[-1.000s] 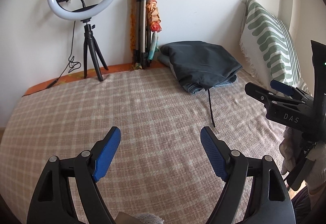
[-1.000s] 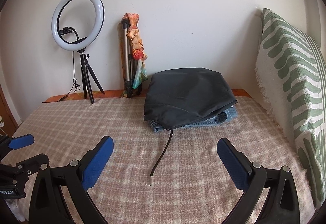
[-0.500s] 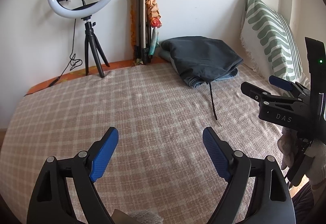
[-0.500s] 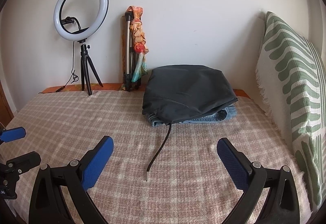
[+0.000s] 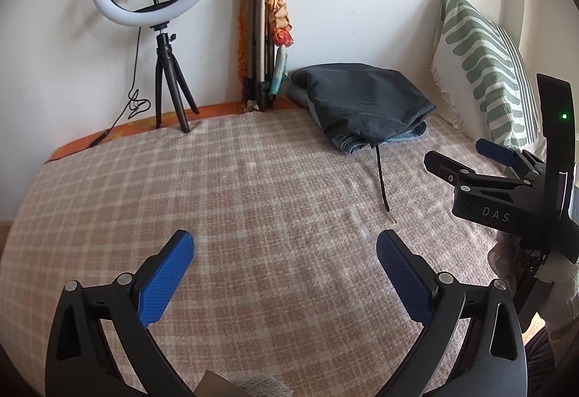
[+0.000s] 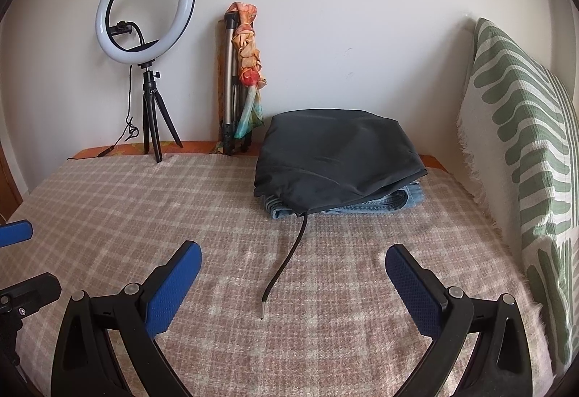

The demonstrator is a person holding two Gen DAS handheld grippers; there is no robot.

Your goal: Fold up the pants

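The dark pants point(image 6: 336, 162) are found folded on a pair of jeans point(image 6: 380, 205) at the far side of the bed point(image 6: 144, 216), a drawstring point(image 6: 286, 263) trailing forward. The left hand-held gripper point(image 5: 286, 274) and the right hand-held gripper point(image 6: 293, 277) are held released, grasping nothing. Risk noted: the drawstring alone may be pinched, or the jeans dragged along.

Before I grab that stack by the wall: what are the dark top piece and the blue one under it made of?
The dark pants look like thin, smooth synthetic or light cotton: matte, soft creases, a drawstring trailing out. The blue piece underneath looks like denim, with faded blue, thick stitched edges.
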